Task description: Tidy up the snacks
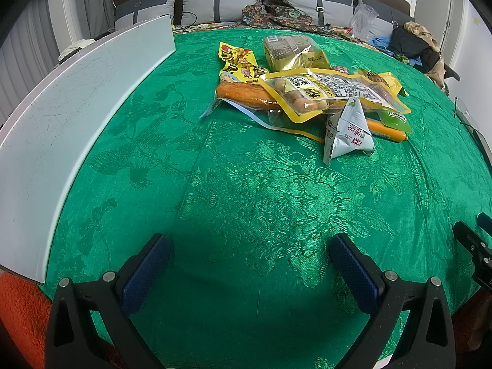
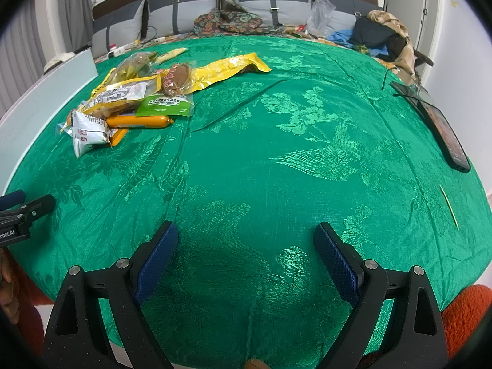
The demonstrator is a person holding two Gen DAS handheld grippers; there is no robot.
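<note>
A heap of snack packs lies on the green cloth (image 1: 246, 200): a clear yellow-edged pouch (image 1: 332, 90), a yellow printed pack (image 1: 238, 63), a gold bag (image 1: 292, 50), a white triangular pack (image 1: 349, 130) and an orange sausage (image 1: 386, 129). In the right wrist view the heap sits far left, with the white pack (image 2: 87, 132), the orange sausage (image 2: 138, 121), a green-labelled pack (image 2: 166, 104) and a brown sausage (image 2: 176, 78). My left gripper (image 1: 249, 243) is open and empty, well short of the heap. My right gripper (image 2: 246, 230) is open and empty over bare cloth.
A white board (image 1: 61, 117) stands along the left edge of the table. A black phone (image 2: 442, 129) with a cable lies at the right edge, and a thin yellow stick (image 2: 449, 206) near it. A sofa with grey cushions (image 1: 221, 0) and clutter stands behind.
</note>
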